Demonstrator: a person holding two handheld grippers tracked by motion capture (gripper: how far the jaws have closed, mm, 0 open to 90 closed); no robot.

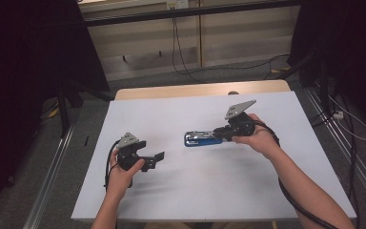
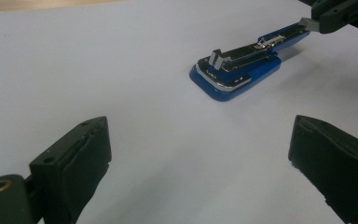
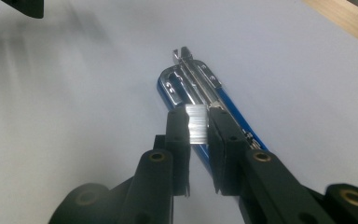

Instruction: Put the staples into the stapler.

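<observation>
From above, a blue stapler lies open near the middle of the white bench; the right claw is at its near end, while the left claw hangs released, well apart from it. The left gripper view has wide-spread jaws over bare bench and the stapler beyond. In the right gripper view, the right claw is clenched on a strip of staples over the stapler
</observation>
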